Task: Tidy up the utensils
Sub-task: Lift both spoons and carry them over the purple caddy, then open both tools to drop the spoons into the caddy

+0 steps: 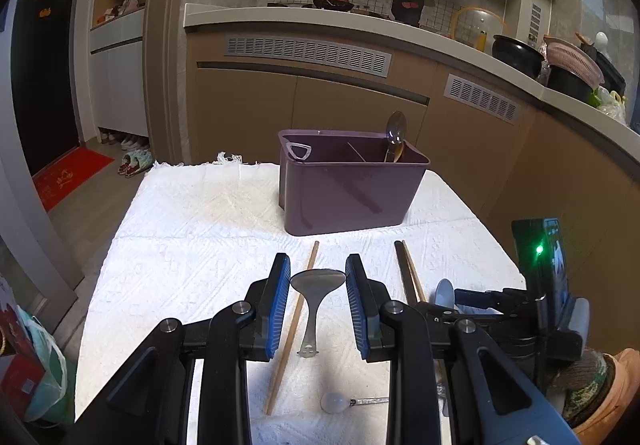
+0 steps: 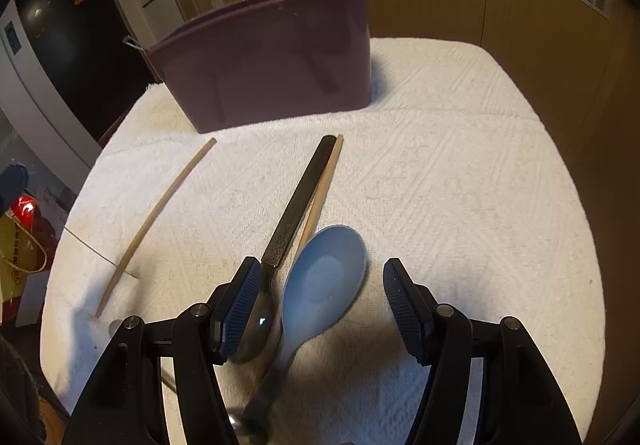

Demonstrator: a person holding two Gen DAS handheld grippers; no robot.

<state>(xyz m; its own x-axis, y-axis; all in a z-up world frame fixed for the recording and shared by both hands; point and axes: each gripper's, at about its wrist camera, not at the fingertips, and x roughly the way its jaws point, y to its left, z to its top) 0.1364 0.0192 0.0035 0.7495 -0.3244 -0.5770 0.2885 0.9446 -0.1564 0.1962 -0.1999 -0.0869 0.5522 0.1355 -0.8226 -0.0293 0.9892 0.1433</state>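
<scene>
While the left gripper (image 1: 318,309) hovers with fingers narrowly parted and empty above a metal spatula (image 1: 316,295), the right gripper (image 2: 320,309) stands wide around a blue spoon (image 2: 320,277) lying on the bench, near the purple caddy (image 2: 264,61).

The left black two-finger gripper with blue ribbed pads (image 1: 318,309) is held angled downward, jaws partly apart, nothing gripped. The right black gripper with dark blue pads (image 2: 320,305) is tilted more steeply, jaws wide, apparently touching nothing.
</scene>
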